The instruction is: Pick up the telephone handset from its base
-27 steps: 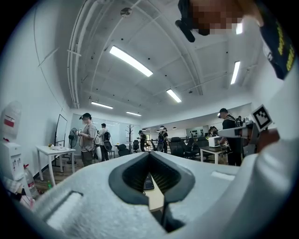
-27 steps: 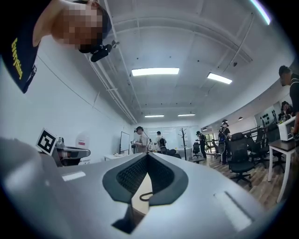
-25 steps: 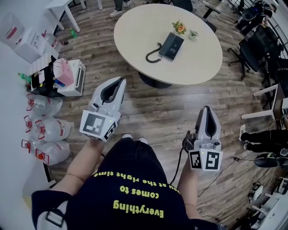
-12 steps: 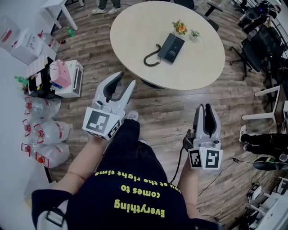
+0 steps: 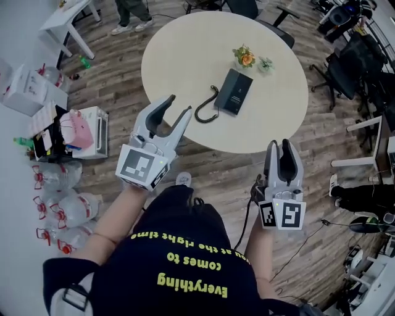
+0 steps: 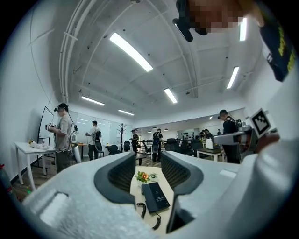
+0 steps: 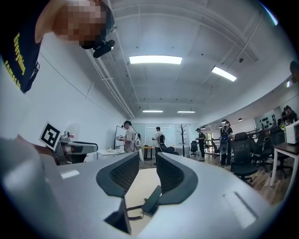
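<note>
Open-plan office: round meeting table [image 5: 185, 68], swivel chairs [image 5: 345, 74] far right, white desk [image 5: 65, 13] far left, ceiling strip lights [image 6: 131, 51].

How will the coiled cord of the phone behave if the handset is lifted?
The cord looks floppy and springy: it lies in a loose curl, so it will probably stretch and trail. The phone looks flat and light, so a taut cord might drag it across the smooth table.
</note>
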The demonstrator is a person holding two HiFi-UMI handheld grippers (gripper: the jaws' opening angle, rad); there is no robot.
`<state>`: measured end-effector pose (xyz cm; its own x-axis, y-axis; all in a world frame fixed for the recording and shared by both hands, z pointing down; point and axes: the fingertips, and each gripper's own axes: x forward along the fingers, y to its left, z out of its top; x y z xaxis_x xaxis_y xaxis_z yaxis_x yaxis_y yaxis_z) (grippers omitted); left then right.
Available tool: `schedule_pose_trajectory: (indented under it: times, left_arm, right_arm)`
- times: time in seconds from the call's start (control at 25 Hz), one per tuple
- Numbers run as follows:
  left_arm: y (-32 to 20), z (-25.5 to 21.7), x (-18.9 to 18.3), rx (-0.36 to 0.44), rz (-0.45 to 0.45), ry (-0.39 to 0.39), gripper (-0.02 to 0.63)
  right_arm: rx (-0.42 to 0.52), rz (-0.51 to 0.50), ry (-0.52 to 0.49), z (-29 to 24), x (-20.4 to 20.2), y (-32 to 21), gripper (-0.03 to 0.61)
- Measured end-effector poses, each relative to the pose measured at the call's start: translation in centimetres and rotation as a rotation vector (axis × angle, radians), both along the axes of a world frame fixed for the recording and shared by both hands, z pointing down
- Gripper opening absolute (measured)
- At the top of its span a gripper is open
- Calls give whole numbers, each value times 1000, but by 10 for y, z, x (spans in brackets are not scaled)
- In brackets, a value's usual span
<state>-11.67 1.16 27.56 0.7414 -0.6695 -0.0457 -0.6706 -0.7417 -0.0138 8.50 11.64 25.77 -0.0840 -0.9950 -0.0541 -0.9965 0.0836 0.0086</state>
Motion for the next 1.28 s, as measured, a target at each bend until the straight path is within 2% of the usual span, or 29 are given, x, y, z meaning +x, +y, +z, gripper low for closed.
schedule_pose_trajectory:
  times: [0.36, 0.6, 0.96, 1.16, 1.28]
  left_arm:
    - [-65, 11, 15, -41, 38, 9, 198]
    - [-96, 20, 39, -62, 31, -4, 225]
    - [-158, 19, 92, -65, -42, -35, 250]
    - [-184, 21, 117, -101, -94, 31, 255]
    - [-194, 27, 129, -104, -117, 27, 256]
  right_arm:
    - [-56, 22, 0, 12, 5, -54, 141]
    - [-56, -15, -13, 16, 27, -95, 147]
    - [-31, -141, -31, 11, 83, -181, 164]
    - [-30, -194, -38, 12, 115, -215, 170]
    - [-41, -214, -43, 17, 130, -230, 173]
